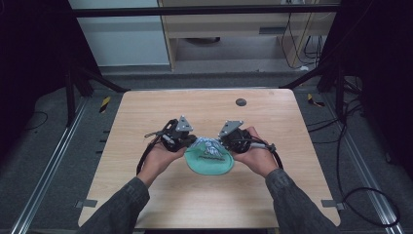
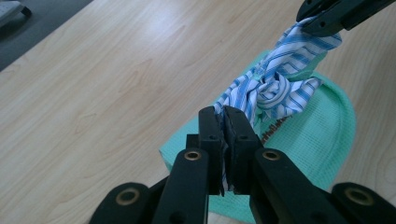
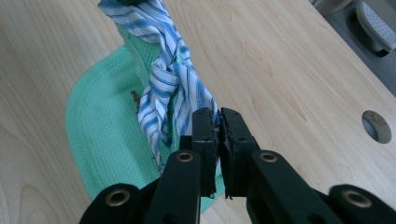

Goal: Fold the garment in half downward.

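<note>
A green mesh pouch (image 1: pixel 210 165) lies flat on the wooden table (image 1: pixel 204 109), slightly front of centre. A blue-and-white striped cloth strip (image 1: pixel 208 146) is tied in a knot over its top edge. My left gripper (image 1: pixel 192 142) is shut on the strip's left end, my right gripper (image 1: pixel 222 144) on its right end. In the left gripper view the jaws (image 2: pixel 224 115) pinch the striped cloth (image 2: pixel 271 88) above the pouch (image 2: pixel 322 133), with the right gripper's tip (image 2: pixel 322 21) holding the far end. In the right gripper view the jaws (image 3: pixel 218 117) clamp the strip (image 3: pixel 168 79) beside the pouch (image 3: pixel 100 121).
A round dark cable hole (image 1: pixel 240 102) sits in the table near its far edge, also seen as a grey disc (image 3: pixel 377 126) in the right gripper view. Cables trail from both grippers over the table. Black frame legs stand around the table.
</note>
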